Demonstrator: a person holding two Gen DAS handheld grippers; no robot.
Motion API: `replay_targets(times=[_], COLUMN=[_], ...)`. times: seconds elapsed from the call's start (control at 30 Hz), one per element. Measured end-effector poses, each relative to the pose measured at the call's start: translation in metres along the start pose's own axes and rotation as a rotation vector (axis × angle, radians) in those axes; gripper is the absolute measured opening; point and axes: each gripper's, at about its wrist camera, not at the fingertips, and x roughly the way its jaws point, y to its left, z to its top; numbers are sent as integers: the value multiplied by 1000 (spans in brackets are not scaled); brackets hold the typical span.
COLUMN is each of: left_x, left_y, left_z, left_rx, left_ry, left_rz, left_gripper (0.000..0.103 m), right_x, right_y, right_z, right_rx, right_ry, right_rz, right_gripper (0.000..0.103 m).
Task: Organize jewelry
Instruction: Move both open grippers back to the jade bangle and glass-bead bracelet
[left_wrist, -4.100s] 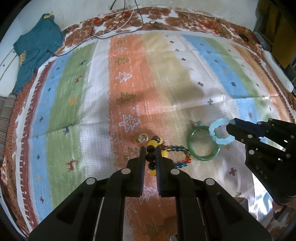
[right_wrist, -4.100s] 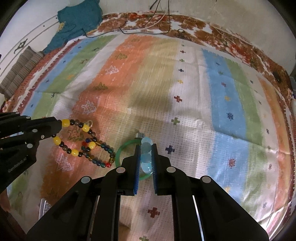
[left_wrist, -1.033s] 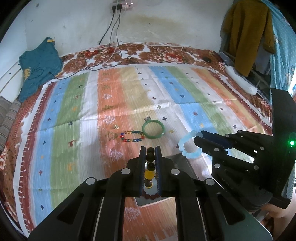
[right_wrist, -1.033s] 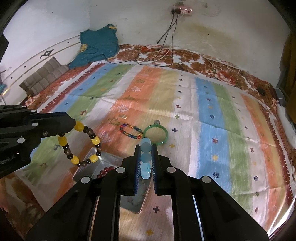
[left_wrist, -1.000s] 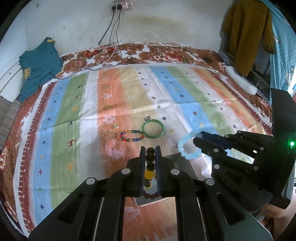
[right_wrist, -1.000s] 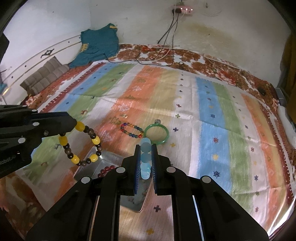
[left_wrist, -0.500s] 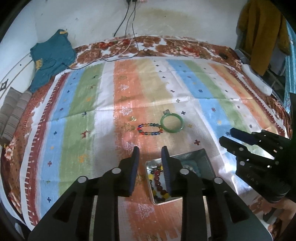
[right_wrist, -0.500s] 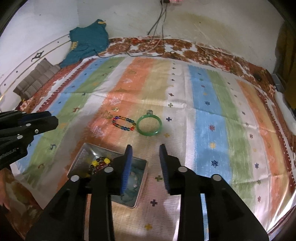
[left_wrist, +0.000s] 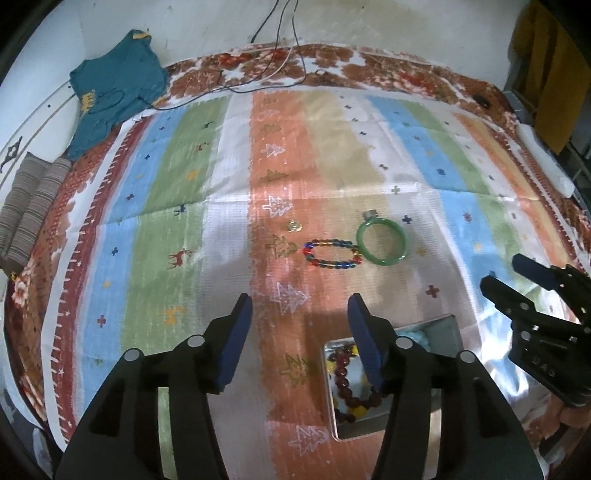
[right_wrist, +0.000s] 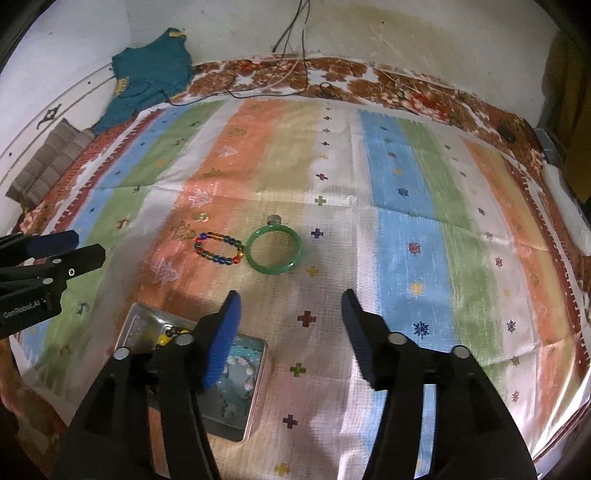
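left wrist view: we had the left gripper (left_wrist: 300, 301) hanging over the striped cloth (left_wrist: 184, 192) on the bed, its jaws spread wide and holding nothing. just behind and under its right finger sat the metal tin (left_wrist: 452, 325), near the close edge of the cloth, and inside it we could see a dark-and-yellow bead bracelet (left_wrist: 341, 373) and, at the far corner, a pale blue bead bracelet (left_wrist: 415, 334). farther out on the orange stripe lay the multicolour bead bracelet (left_wrist: 331, 253), and just to its right, close beside it though we could not tell whether they touched, the green bangle (left_wrist: 382, 246). a small silver ring (left_wrist: 370, 214) lay at the bangle's far edge, and a small gold charm (left_wrist: 294, 226) lay to the far left of the coloured beads. the right gripper (left_wrist: 504, 273) reached in from the right with its jaws apart and empty.

in the right wrist view our right gripper (right_wrist: 290, 306) likewise stood wide, gripping nothing, above the white part of the cloth (right_wrist: 406, 206). the tin (right_wrist: 255, 406) sat at the near left, partly hidden by the left finger. the coloured beads (right_wrist: 218, 248) and green bangle (right_wrist: 275, 250) lay side by side beyond the fingertips. the left gripper (right_wrist: 79, 245) showed at the left edge. a teal garment (right_wrist: 151, 70) lay at the far left corner, with cables (right_wrist: 291, 33) trailing down the wall.
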Motion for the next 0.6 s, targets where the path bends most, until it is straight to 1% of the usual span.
replay_targets(times=[0.3, 0.47, 0.6], left_x=[24, 36, 40], left_y=[0, 3, 0], left_z=[15, 24, 30], left_rx=[13, 2, 11], left_ry=[37, 53, 47], left_rz=[40, 58, 60], left_gripper=[64, 64, 65], right_x=[20, 34, 42], right_y=[-4, -6, -6], right_z=[13, 21, 26], right_rx=[-3, -4, 3], right_ry=[35, 60, 68], right_rz=[-17, -23, -26], right_gripper=[64, 64, 64])
